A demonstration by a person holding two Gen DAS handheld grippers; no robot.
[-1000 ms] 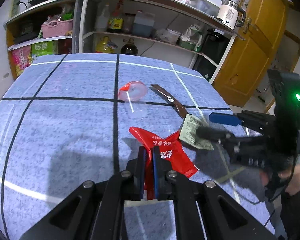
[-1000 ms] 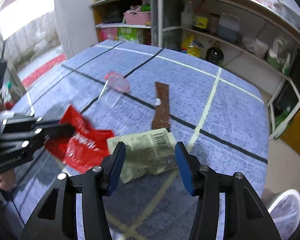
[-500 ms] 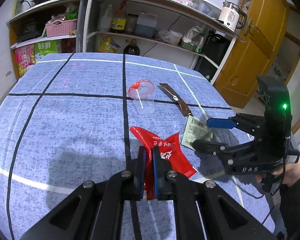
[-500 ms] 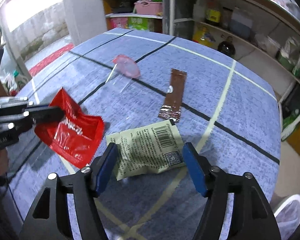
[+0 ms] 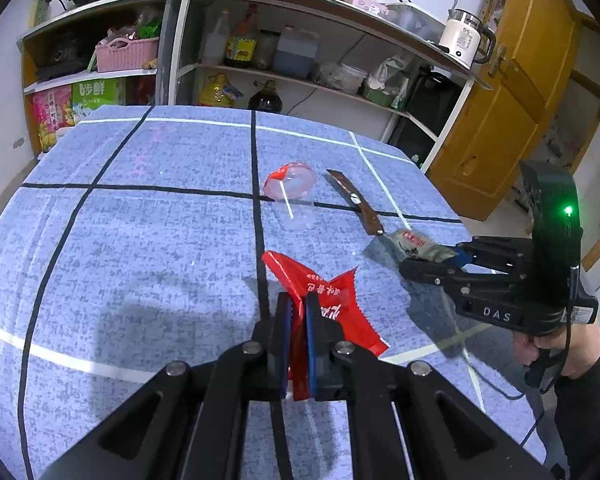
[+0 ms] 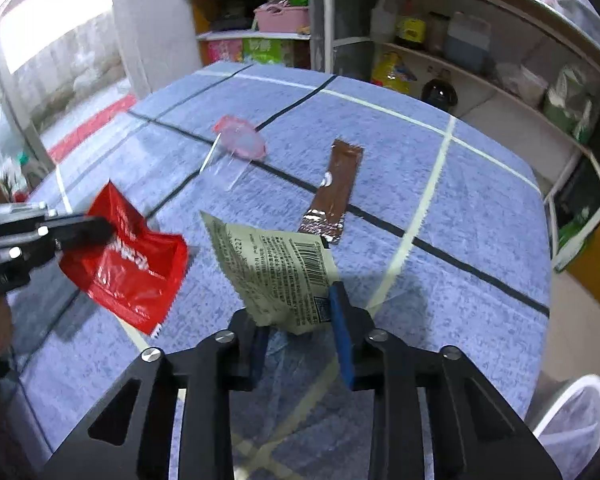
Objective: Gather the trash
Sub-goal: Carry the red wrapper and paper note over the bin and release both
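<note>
My left gripper (image 5: 296,304) is shut on a red snack wrapper (image 5: 336,300), held just above the blue tablecloth (image 5: 140,220). From the right wrist view the same red wrapper (image 6: 128,268) hangs from the left gripper (image 6: 96,228) at the left. My right gripper (image 6: 298,312) has its jaws closing on a pale green packet (image 6: 276,268) with a barcode. The pads press its lower edge and it stands bent upward. In the left wrist view this right gripper (image 5: 424,258) comes in from the right with the packet (image 5: 414,242) at its tips.
A brown foil wrapper (image 6: 340,184) and a pink-and-clear plastic wrapper with a white stick (image 6: 240,142) lie further back on the cloth. Kitchen shelves (image 5: 300,60) stand behind the table. A white round bin (image 6: 572,412) sits on the floor at the right.
The right jaws went from wide apart around the flat green packet to closed on it, and the packet has bent up off the cloth. The left gripper kept its hold on the red wrapper.
</note>
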